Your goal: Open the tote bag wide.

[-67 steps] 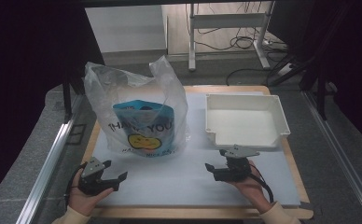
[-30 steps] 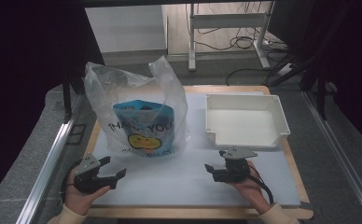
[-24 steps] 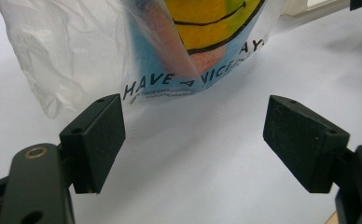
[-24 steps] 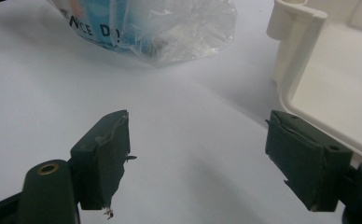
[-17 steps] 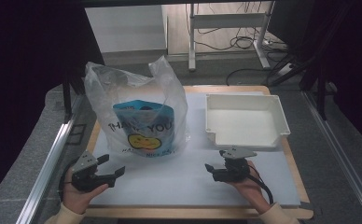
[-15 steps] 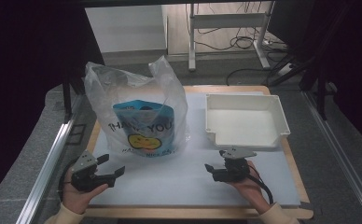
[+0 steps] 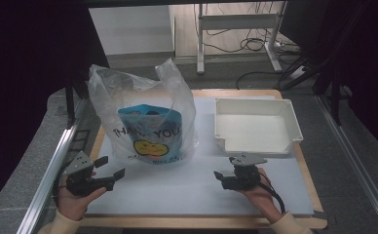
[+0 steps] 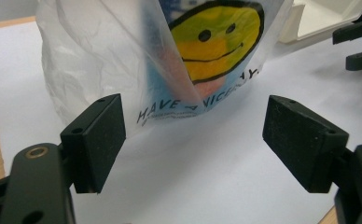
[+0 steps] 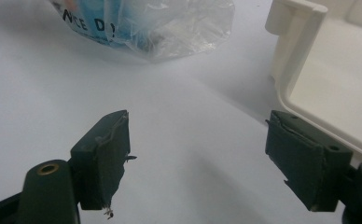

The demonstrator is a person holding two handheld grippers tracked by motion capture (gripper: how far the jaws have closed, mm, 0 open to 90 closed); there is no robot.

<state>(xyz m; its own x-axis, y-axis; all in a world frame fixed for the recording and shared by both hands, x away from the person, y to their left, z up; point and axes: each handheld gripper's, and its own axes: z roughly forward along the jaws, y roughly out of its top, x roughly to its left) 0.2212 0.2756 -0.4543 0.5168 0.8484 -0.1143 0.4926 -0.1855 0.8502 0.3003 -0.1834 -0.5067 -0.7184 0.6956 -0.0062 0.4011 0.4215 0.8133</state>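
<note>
Holding both grippers spread and empty, I had nothing done yet: my left gripper (image 7: 110, 171) faced the bag (image 7: 145, 122), standing full beside the empty tray (image 7: 294, 127); right gripper (image 7: 219, 177) waited near that tray.

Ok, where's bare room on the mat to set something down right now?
The widest bare patch is the mat's near strip, between the left gripper and the right gripper, in front of the plastic bag. The white tray is empty too. It's tighter in the narrow gap between bag and tray.
</note>
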